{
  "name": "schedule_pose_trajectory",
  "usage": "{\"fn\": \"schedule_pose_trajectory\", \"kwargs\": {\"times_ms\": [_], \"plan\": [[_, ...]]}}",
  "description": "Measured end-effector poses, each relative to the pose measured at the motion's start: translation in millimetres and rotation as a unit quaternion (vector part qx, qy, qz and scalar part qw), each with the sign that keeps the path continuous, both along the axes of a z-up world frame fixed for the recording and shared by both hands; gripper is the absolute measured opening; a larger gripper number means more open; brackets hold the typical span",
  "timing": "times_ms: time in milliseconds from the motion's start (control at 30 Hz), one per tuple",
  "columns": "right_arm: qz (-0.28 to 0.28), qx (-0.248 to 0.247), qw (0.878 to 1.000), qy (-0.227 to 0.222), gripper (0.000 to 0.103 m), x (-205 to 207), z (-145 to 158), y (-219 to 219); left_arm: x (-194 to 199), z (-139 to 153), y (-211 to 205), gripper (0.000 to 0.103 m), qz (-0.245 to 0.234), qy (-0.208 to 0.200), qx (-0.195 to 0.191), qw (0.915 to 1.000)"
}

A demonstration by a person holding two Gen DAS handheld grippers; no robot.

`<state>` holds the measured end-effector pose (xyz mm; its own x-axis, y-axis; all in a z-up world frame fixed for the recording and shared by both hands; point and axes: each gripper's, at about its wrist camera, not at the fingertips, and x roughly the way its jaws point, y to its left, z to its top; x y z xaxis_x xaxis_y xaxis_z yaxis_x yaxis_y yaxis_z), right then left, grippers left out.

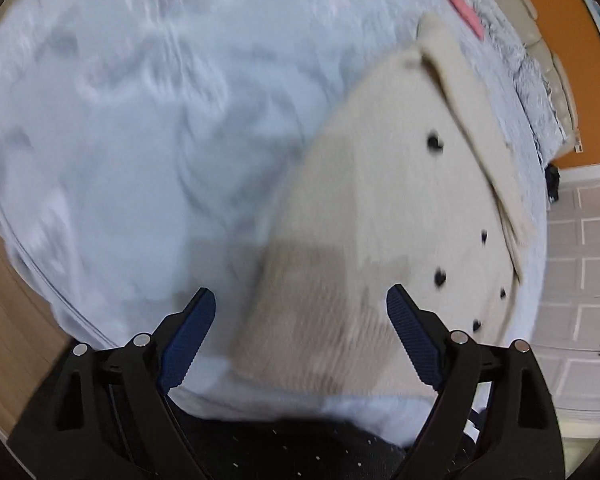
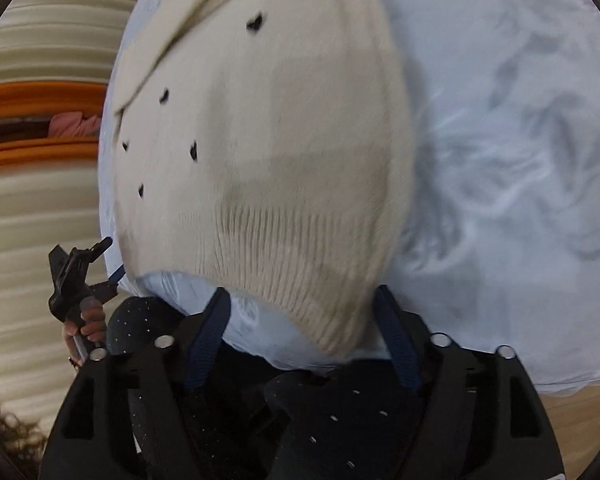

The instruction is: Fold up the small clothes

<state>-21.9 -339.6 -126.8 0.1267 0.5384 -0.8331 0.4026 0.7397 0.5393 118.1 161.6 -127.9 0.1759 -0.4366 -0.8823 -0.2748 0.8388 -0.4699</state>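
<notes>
A cream knit sweater (image 1: 380,208) with small black heart marks lies on a pale blue bed sheet (image 1: 140,120). One sleeve (image 1: 468,100) is folded across its far side. My left gripper (image 1: 300,312) is open, its blue fingers either side of the ribbed hem, just above it. In the right wrist view the same sweater (image 2: 268,120) fills the middle. My right gripper (image 2: 302,308) is open, its fingers (image 2: 208,336) straddling the ribbed hem (image 2: 300,248) at the bed's near edge. The left gripper also shows in the right wrist view (image 2: 100,264), held in a hand beside the bed.
A grey fluffy blanket (image 1: 512,64) with a pink item (image 1: 466,10) lies at the far side of the bed. White cabinet doors (image 1: 580,260) and an orange wall (image 1: 568,40) stand beyond. Dark dotted fabric (image 2: 340,420) is close under the right gripper.
</notes>
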Motion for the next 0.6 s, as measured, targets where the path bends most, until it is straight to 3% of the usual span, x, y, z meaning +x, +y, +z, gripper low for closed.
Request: {"fn": "schedule_pose_trajectory", "kwargs": {"times_ms": [133,167,200,233,267,333,433,600], "plan": [[-0.007,-0.006,1.0,0.013,0.074,6,-8,15,0,-1,-13,0.09,-0.013,-0.005,0.015,0.9998],[-0.01,-0.006,1.0,0.008,0.069,8,-7,16,1,0,-18,0.089,-0.022,-0.01,0.007,0.9997],[-0.012,-0.002,1.0,-0.001,0.049,8,-4,16,1,0,-21,0.082,-0.023,-0.008,0.001,0.9997],[-0.018,0.001,1.0,-0.007,0.034,9,-3,20,1,-1,-22,0.07,-0.022,-0.005,-0.001,0.9997],[-0.026,0.004,1.0,-0.006,0.011,7,-4,18,2,-1,-22,0.062,-0.019,-0.001,-0.009,0.9998],[-0.04,0.0,0.999,-0.02,0.011,5,1,18,2,-2,-25,0.015,-0.018,0.013,-0.027,0.9994],[-0.057,-0.024,0.994,-0.09,0.009,-5,41,22,-7,6,-21,0.014,0.011,0.019,-0.065,0.9976],[-0.096,-0.077,0.972,-0.202,0.008,-44,118,7,-39,78,-18,0.013,-0.01,-0.067,-0.082,0.9944]]}}
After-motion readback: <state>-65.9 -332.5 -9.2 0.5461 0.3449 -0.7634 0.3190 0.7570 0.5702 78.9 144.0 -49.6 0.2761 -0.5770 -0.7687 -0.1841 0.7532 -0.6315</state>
